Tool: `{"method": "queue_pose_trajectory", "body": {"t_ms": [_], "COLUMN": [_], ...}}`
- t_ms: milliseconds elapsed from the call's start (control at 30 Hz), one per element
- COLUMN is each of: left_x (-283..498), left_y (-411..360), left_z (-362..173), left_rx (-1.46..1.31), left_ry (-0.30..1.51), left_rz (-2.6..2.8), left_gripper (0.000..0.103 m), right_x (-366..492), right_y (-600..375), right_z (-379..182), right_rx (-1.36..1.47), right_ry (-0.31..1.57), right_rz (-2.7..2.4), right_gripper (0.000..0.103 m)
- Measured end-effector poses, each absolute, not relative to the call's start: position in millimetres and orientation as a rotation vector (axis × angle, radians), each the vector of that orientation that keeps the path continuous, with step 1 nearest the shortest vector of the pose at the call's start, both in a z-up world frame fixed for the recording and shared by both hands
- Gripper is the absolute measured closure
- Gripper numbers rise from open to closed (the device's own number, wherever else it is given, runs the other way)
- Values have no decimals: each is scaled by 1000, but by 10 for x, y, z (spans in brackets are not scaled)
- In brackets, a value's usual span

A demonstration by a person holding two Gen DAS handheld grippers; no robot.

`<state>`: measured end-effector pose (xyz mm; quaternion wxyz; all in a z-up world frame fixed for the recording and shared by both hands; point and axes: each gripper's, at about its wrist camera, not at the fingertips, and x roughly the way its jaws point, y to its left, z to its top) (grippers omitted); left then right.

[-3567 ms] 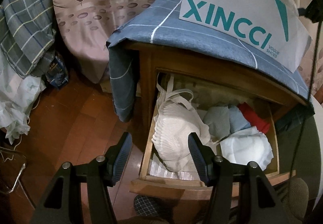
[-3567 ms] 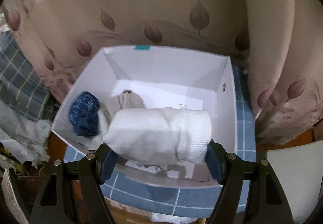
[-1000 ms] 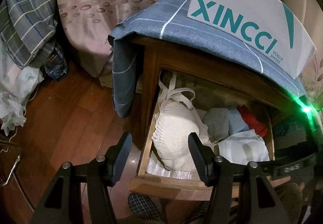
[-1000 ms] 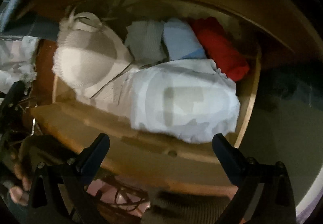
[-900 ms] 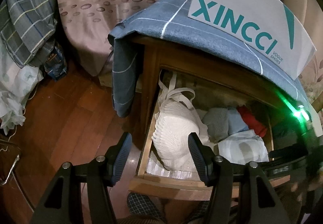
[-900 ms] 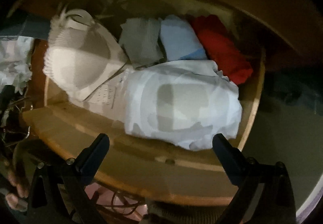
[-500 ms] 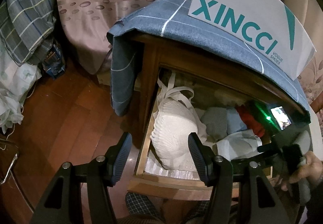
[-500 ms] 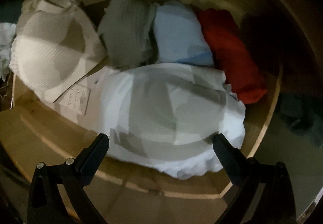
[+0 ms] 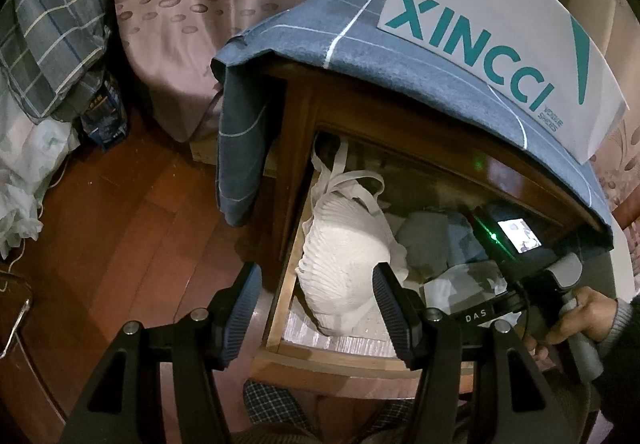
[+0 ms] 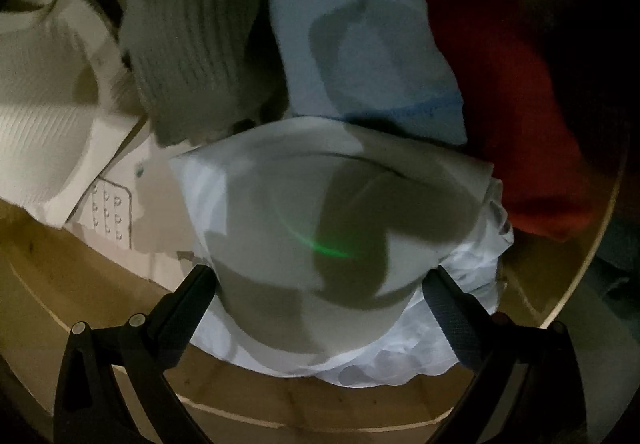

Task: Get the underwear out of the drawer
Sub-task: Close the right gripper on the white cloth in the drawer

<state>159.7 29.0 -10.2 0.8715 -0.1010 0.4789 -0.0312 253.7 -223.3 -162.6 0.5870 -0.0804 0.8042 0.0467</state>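
Right wrist view: the right gripper point(image 10: 320, 296) hangs with jaws wide, straddling the white bra point(image 10: 320, 203) at the drawer point(image 10: 248, 392) front; red roll point(image 10: 512, 115) at two o'clock. The left gripper point(image 9: 316, 308) has jaws half-wide, empty.

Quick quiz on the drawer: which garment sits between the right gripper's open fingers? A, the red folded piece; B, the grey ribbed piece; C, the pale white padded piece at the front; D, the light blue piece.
C: in the right wrist view the right gripper straddles the pale white padded piece, while red, grey and blue lie behind it.
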Motion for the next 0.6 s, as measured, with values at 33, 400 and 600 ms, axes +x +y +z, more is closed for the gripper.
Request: {"method": "queue_pose_trajectory", "body": {"t_ms": [33,400,600], "left_x": [1600,1608,1604], "left_y": [289,283,277], "left_z": [-104,-105,-105], "left_rx": [-213,-218,-216], "left_ry": [1002,1006,1006], "left_rz": [-66,-67,-65], "left_gripper": [44,44,43], "right_x": [2539,2597,2516], "right_y": [-2238,-2310,-2254], "right_z": [-1640,-1607,-1446], "right_rx": [-189,-121,-65], "right_ry": [1880,1865,1806], "right_rz": [114,163,206], "right_gripper": [0,33,79]}}
